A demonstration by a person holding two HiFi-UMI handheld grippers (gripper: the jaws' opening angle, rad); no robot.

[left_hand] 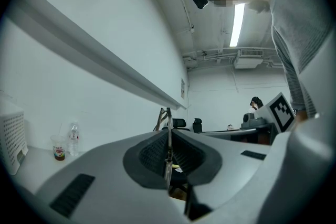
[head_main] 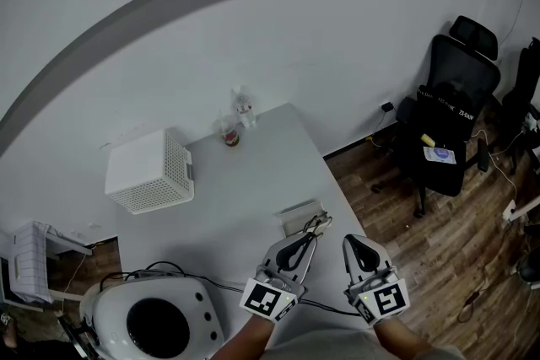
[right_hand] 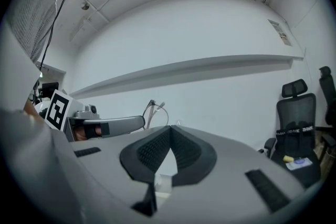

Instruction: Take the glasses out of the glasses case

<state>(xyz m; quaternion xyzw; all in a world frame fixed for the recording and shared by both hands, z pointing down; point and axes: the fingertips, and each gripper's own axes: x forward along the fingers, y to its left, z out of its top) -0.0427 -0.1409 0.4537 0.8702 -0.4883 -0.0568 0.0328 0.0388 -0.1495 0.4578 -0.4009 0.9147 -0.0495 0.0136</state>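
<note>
The glasses case (head_main: 299, 217) lies open on the white table (head_main: 245, 190), just beyond my two grippers. My left gripper (head_main: 310, 239) is shut on the thin metal-framed glasses (head_main: 320, 223), held above the case's near end. In the left gripper view the frame (left_hand: 168, 136) runs upright between the closed pads and sticks out above them. My right gripper (head_main: 353, 243) hovers to the right of the left one, its jaws shut with nothing between them. In the right gripper view the left gripper (right_hand: 107, 126) shows at the left with the glasses (right_hand: 153, 110) at its tip.
A white perforated box (head_main: 150, 173) stands at the table's left. A small bottle (head_main: 245, 110) and a cup (head_main: 229, 133) are at the far edge. A white rounded device (head_main: 156, 316) sits near left. A black office chair (head_main: 451, 114) stands on the wooden floor to the right.
</note>
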